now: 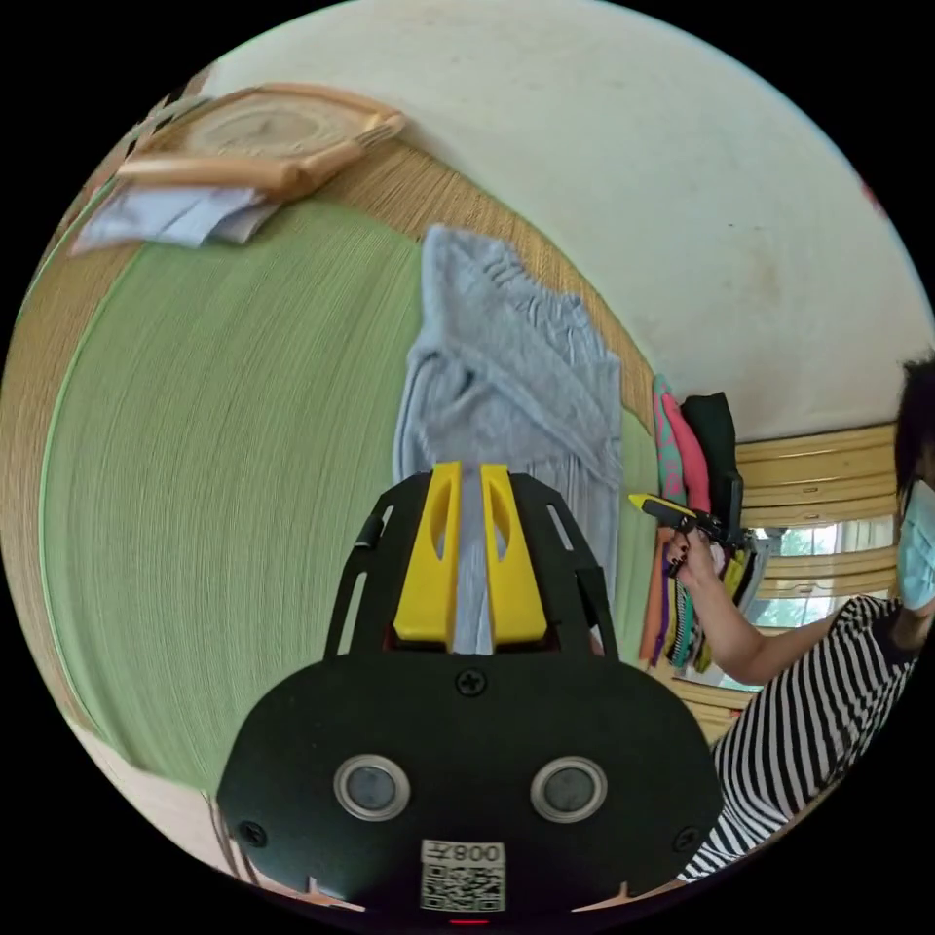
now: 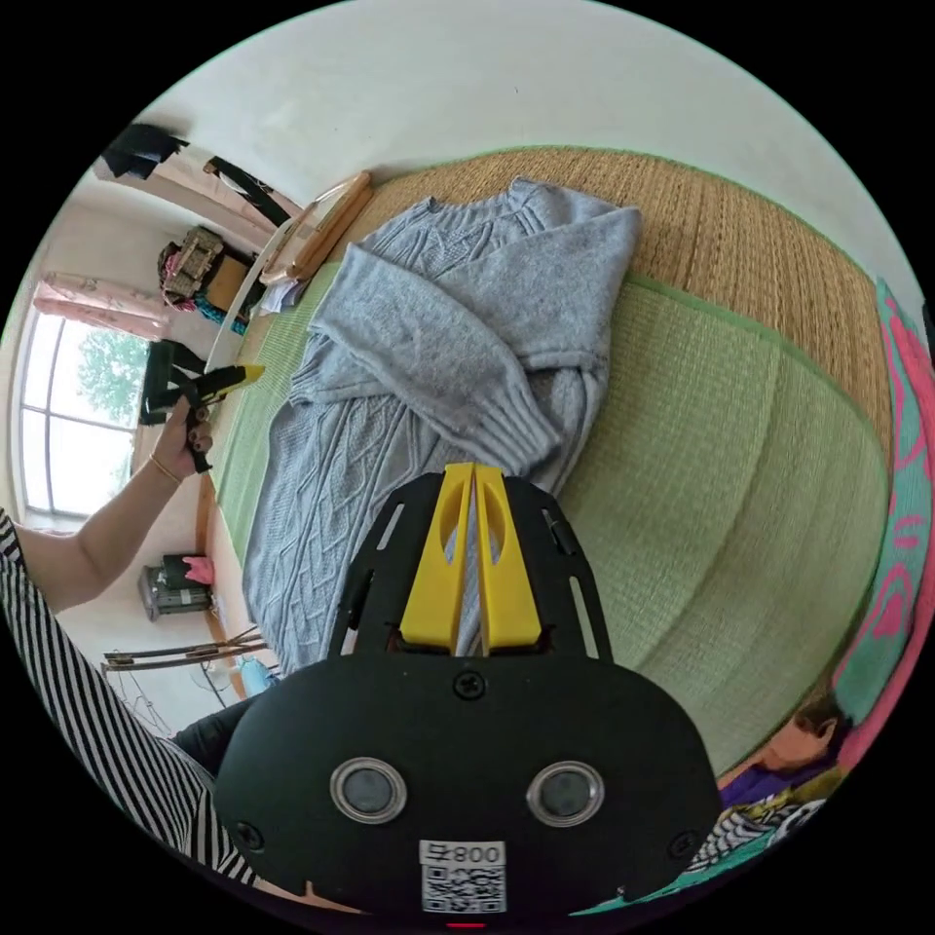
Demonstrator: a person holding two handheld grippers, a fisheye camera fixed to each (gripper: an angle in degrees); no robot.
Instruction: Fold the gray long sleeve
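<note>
Midway through the fold: gray long sleeve (image 2: 438, 341) spread on the green mat (image 2: 721, 467), one sleeve crossed over the chest. Left gripper (image 1: 470, 477) and right gripper (image 2: 473, 477) lifted clear of the sweater, jaws near together, pinching nothing. Second sleeve seemingly already laid in, though hard to tell. Next, likely: gripping the hem edge nearest the grippers and folding it toward the collar.

One gray sweater (image 2: 429, 331) lay on one green mat (image 2: 721, 467). Two grippers (image 1: 470, 472) (image 2: 473, 470) showed; one wooden frame (image 1: 263, 136) upper left.
</note>
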